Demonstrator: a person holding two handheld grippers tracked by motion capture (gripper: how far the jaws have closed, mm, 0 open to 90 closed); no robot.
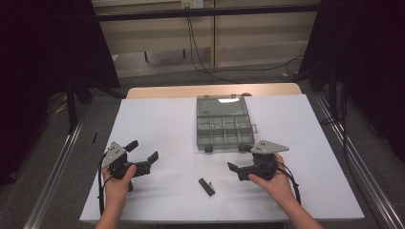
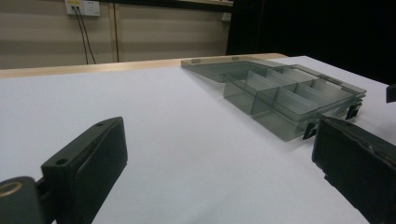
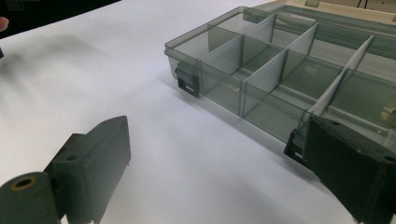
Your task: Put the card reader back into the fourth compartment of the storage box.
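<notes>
Seen from above: a white table top (image 1: 162, 124) with a clear grey compartment box (image 1: 223, 125) lying open near its far middle, lid folded back toward the far edge. Also from above, a small black oblong piece (image 1: 206, 186) lying flat on the sheet between the two hands, nearer the person; too small to make out what it is.

Left gripper (image 1: 142, 155) held low over the table's left side, jaws spread wide with nothing between them, pointing right and away toward the box. Left hand (image 1: 117, 183) wrapped round the body from behind, forearm coming in from the bottom edge.

Right gripper (image 1: 241, 157) just beside the box's near right corner, jaws parted and empty, pointing left. Right hand (image 1: 270, 181) gripping from below and behind, cable looping off to the right.

In the left gripper view, the box (image 2: 289, 98) well apart, side-on, dividers upright. In the right gripper view, the box (image 3: 280, 70) near, its black latch (image 3: 187, 84) at the front wall plain, compartments looking empty; right end cut off by the frame and by the right-hand jaw.
</notes>
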